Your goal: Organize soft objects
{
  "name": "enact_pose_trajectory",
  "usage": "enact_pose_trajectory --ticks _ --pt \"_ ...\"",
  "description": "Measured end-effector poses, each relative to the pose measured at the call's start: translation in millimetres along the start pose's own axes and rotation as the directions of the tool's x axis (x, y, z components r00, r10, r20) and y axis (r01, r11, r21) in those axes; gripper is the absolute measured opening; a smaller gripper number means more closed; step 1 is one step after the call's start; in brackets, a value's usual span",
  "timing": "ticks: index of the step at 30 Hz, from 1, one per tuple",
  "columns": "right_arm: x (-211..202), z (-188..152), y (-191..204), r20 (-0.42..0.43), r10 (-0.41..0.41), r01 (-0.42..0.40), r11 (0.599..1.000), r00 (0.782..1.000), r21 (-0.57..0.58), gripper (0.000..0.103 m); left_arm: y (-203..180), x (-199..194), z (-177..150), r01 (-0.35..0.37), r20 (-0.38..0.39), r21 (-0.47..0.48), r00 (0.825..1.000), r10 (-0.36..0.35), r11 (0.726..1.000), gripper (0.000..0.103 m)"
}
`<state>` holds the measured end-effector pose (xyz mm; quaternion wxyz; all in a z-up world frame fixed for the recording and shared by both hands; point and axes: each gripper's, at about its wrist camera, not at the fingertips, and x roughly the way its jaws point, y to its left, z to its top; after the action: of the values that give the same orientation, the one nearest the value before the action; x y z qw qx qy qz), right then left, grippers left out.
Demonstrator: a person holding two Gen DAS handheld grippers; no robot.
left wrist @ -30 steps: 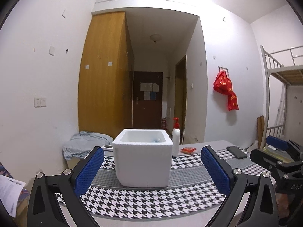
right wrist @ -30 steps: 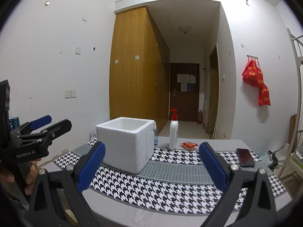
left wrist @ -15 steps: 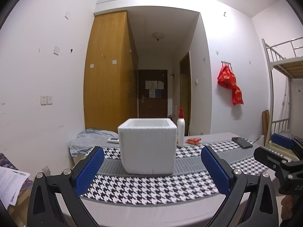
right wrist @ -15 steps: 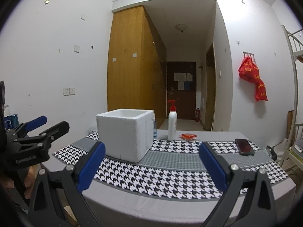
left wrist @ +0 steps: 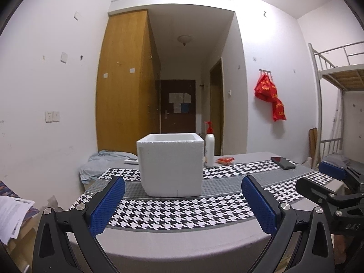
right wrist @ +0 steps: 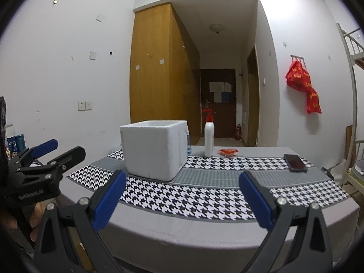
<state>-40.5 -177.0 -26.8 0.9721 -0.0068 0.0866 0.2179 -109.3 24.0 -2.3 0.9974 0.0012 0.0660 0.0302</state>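
Grey table (left wrist: 182, 238) with houndstooth runner (left wrist: 182, 207) bore white foam box (left wrist: 170, 166); wooden wardrobe (left wrist: 127, 86) behind. Left gripper (left wrist: 183, 204) and right gripper (right wrist: 182, 199) gaped, holding nothing.

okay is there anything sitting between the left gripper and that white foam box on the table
Nothing visible. The left gripper is open, short of the table's near edge, and only flat houndstooth runner lies before the foam box. The pump bottle stands behind the box's right side.

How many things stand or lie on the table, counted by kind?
Foam box: 1
Bottles: 2, pump bottle and small blue bottle
Red packet: 1
Phone: 1
Patterned mat: 1
Total: 6
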Motion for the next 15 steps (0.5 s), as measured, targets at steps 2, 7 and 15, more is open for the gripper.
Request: enact_pose_trajectory --ticks 2,7,15 --pt "-3 1 1 -0.004 -0.006 0.006 1.000 1.000 0.000 0.100 -2 -4 0 0.001 0.005 0.007 1.000 -0.001 1.000 0.102" --pt "-9 3 4 0.005 0.007 -0.007 1.000 1.000 -0.004 0.100 -3 -7 1 0.003 0.011 0.011 1.000 -0.003 1.000 0.102" --pt "2 -1 7 -0.024 0.005 -0.006 1.000 1.000 -0.016 0.100 0 0 -2 -0.002 -0.007 0.007 1.000 0.002 1.000 0.102"
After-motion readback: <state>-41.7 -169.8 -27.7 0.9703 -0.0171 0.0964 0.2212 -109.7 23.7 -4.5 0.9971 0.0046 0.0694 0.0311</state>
